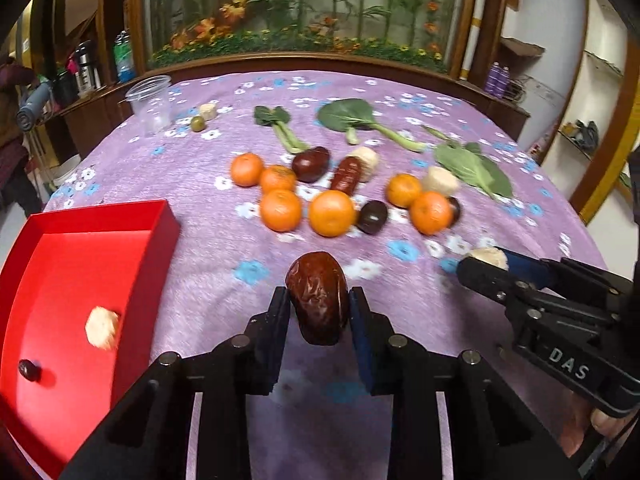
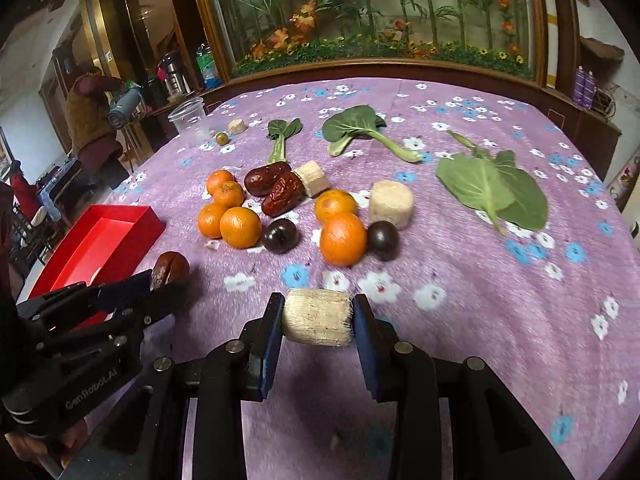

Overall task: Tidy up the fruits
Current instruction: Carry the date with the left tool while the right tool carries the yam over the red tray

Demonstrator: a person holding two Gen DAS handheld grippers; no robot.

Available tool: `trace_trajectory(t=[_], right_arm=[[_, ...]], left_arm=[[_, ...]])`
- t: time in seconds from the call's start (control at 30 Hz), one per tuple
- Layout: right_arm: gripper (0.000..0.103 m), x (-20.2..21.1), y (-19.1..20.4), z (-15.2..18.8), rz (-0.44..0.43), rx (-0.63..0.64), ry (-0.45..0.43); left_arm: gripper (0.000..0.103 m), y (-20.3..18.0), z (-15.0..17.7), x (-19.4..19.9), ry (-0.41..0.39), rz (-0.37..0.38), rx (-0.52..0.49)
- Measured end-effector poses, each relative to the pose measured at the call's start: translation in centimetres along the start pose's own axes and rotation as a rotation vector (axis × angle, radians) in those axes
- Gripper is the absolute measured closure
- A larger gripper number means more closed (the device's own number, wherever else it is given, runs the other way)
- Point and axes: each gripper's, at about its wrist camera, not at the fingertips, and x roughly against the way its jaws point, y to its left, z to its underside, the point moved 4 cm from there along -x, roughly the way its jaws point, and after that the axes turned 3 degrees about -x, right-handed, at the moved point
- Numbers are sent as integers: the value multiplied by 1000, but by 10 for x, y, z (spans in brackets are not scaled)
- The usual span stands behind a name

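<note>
Red date (image 1: 319,297) sits clamped between the two pads of the left gripper (image 1: 319,300), held above the purple flowered cloth (image 1: 208,264), long axis pointing away from the tool. Pale fibrous cylinder (image 2: 318,317) is pinched endwise between the pads of the right gripper (image 2: 319,318), also lifted off the cloth; from the left wrist view this gripper lies to the right of the date and slightly ahead. Red tray (image 1: 72,264) lies left of the left gripper, just beside it, containing one pale chunk (image 1: 102,327) and one small dark fruit (image 1: 29,370), apart from each other. Ahead of both tools, a loose cluster: oranges (image 2: 240,227), two more red dates (image 2: 276,188) touching each other, dark round fruits (image 2: 281,235), pale cut cylinders (image 2: 390,203). Beyond the cluster, green leaves (image 2: 490,188) with stalks spread in a row. Far left ahead: clear plastic cup (image 1: 150,104), a small green fruit (image 1: 197,123) and another pale piece (image 1: 208,111) near it. Nothing lies between the left gripper and the tray
</note>
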Motion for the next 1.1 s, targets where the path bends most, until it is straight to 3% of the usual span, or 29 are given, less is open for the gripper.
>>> trace_trajectory(t=[0.4,1.1], right_arm=[[67,20,-3,22,48,-7,15],[66,29,38,28,36,57,5]], left_arm=[[74,-16,22,17,17,28,-21],[74,19,43,42,15,-45,30]])
